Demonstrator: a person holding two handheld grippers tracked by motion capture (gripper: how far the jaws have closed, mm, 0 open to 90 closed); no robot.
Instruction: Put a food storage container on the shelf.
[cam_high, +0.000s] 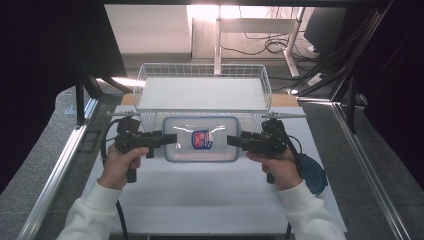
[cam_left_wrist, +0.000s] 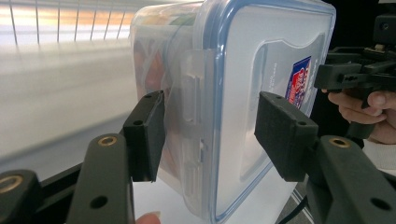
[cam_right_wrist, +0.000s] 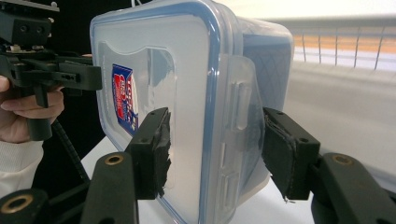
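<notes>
Container (cam_high: 201, 139) between both clamped tongs

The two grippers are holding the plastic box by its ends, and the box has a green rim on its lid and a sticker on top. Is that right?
Almost. The left gripper and right gripper do hold the plastic box by its ends, and the sticker is on top. But the lid's rim is blue, not green, as the right gripper view shows.

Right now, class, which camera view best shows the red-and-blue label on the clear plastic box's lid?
The high view: the red-and-blue label faces the camera squarely, mid-lid on the clear plastic box. Both gripper views show the label edge-on and foreshortened; in the left gripper view a jaw partly hides it.
</notes>
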